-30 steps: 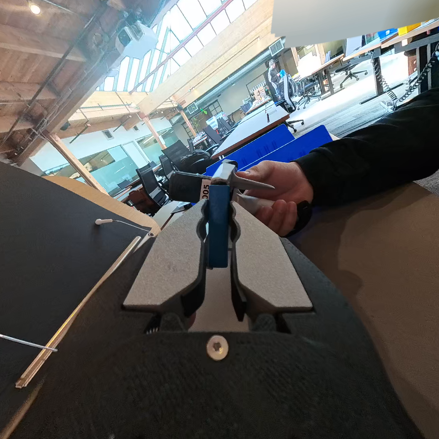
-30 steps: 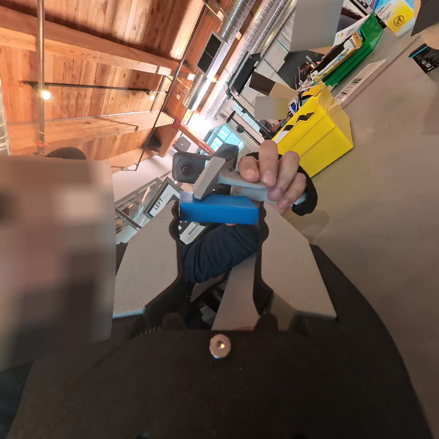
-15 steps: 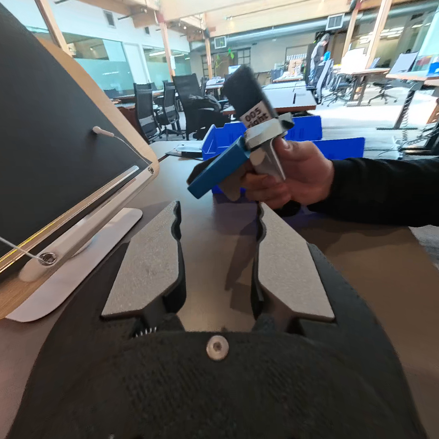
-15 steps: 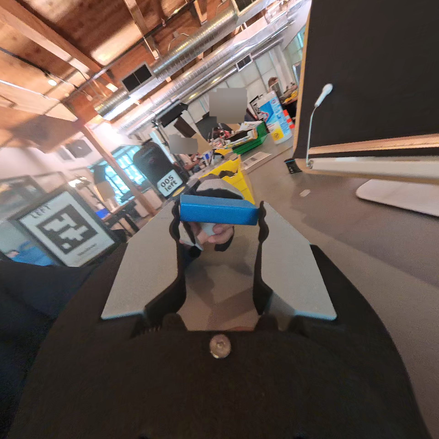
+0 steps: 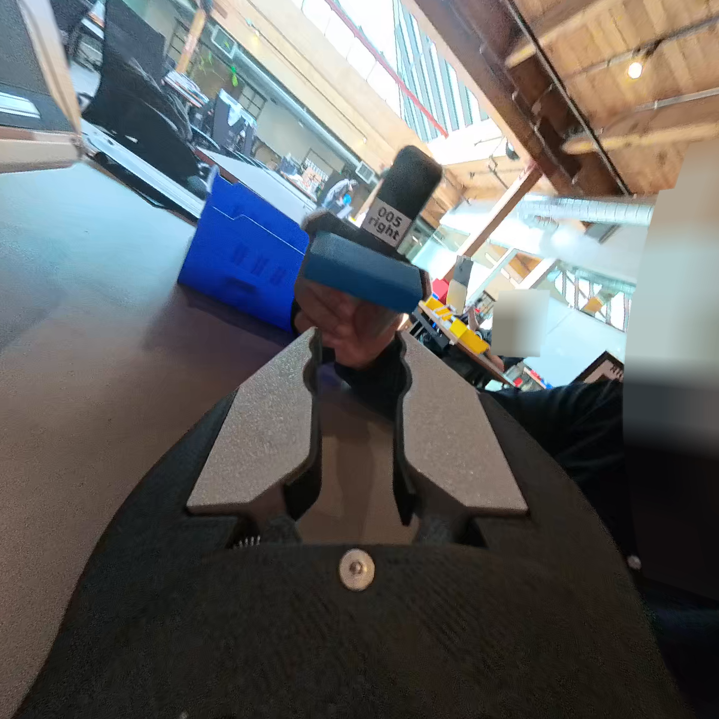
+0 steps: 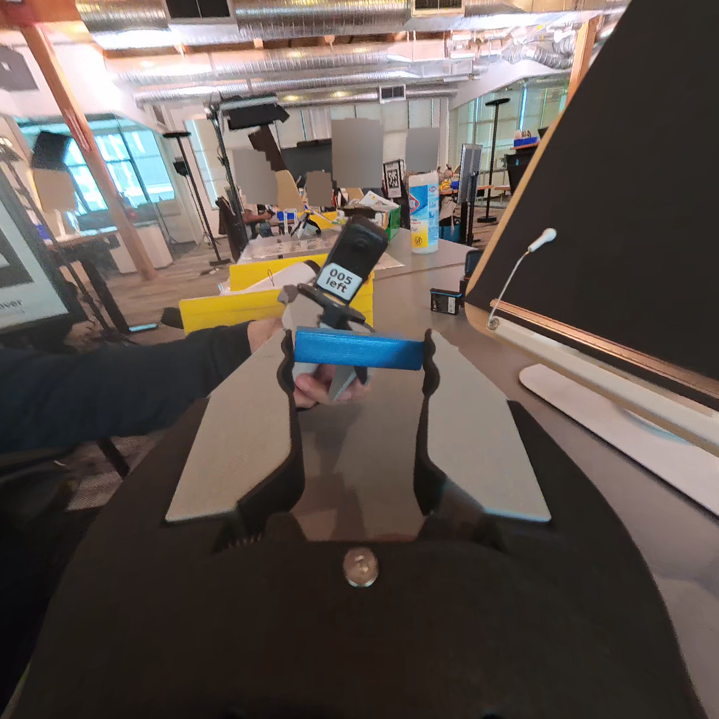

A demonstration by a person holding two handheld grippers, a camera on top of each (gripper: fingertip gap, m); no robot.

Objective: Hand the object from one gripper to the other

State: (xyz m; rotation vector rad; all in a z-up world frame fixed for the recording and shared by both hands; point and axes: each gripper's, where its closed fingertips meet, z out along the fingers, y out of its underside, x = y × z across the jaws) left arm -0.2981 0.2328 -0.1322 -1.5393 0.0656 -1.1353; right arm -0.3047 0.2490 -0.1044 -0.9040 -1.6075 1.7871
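Where the right wrist view looks out along its own fingers, the right gripper (image 6: 358,352) holds a blue block (image 6: 358,353) crosswise between its fingertips, each end of the block pressed against one inner fingertip face, with the block level and clear of the grey worktop (image 6: 486,311) below. Just beyond the block in that view is the left gripper (image 6: 342,383), carried in a hand (image 6: 311,389) with a dark sleeve; it is apart from the block, and its fingers are partly hidden behind it. Seen from the left wrist view, the left gripper (image 5: 356,352) has its jaws spread with nothing between them. Ahead of its fingertips, apart from them and tilted, the blue block (image 5: 362,274) sits in the right gripper (image 5: 362,272), above the hand (image 5: 346,330) that carries that gripper. Farther off, a blue bin (image 5: 241,264) stands on the worktop (image 5: 97,350) in the left wrist view, and a yellow bin (image 6: 233,303) lies beyond the grippers in the right wrist view, with a dark tilted board (image 6: 622,194) on a stand at the right.
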